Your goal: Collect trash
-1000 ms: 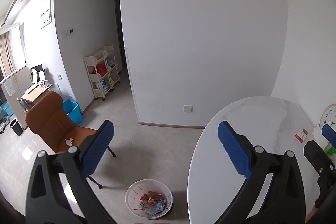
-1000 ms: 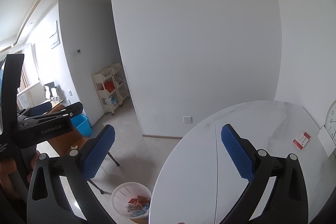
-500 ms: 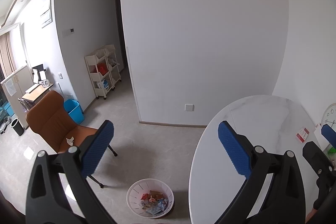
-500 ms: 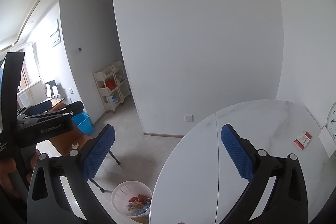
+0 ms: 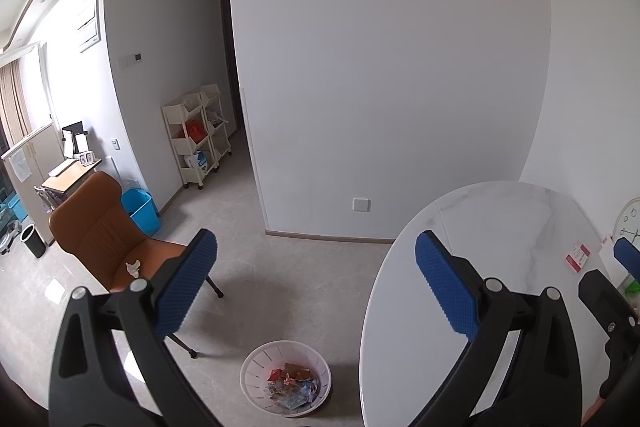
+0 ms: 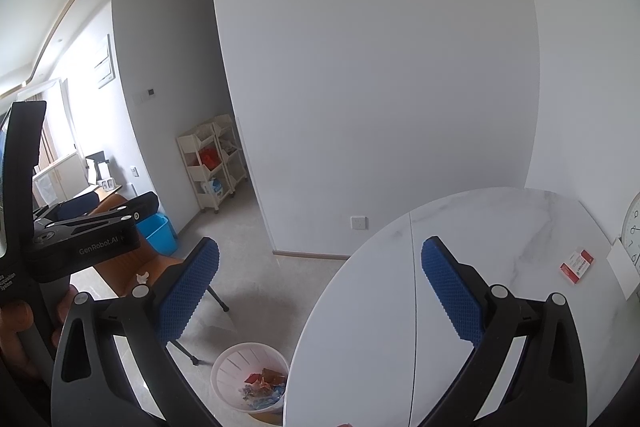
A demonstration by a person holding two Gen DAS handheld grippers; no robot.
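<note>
So both claws are up in the air, spread wide, gripping nothing.

Left claw [image 5: 316, 287] and right claw [image 6: 320, 291] hang above the near edge of the round marble tabletop [image 6: 500, 227]. One white trash basket [image 5: 285, 383] sits on the floor just left of the tabletop, already holding a pile of colourful wrappers. Leftovers I can count: one crumpled white scrap [image 5: 133, 267] on the seat of the one orange chair [image 5: 92, 223], and one red-and-white packet [image 6: 577, 264] at the far right of the tabletop, though whether that's trash is a guess. If I were doing this, I'd drop a claw straight over the scrap, keep it spread till it straddles it, then pinch gently since paper squashes.
</note>
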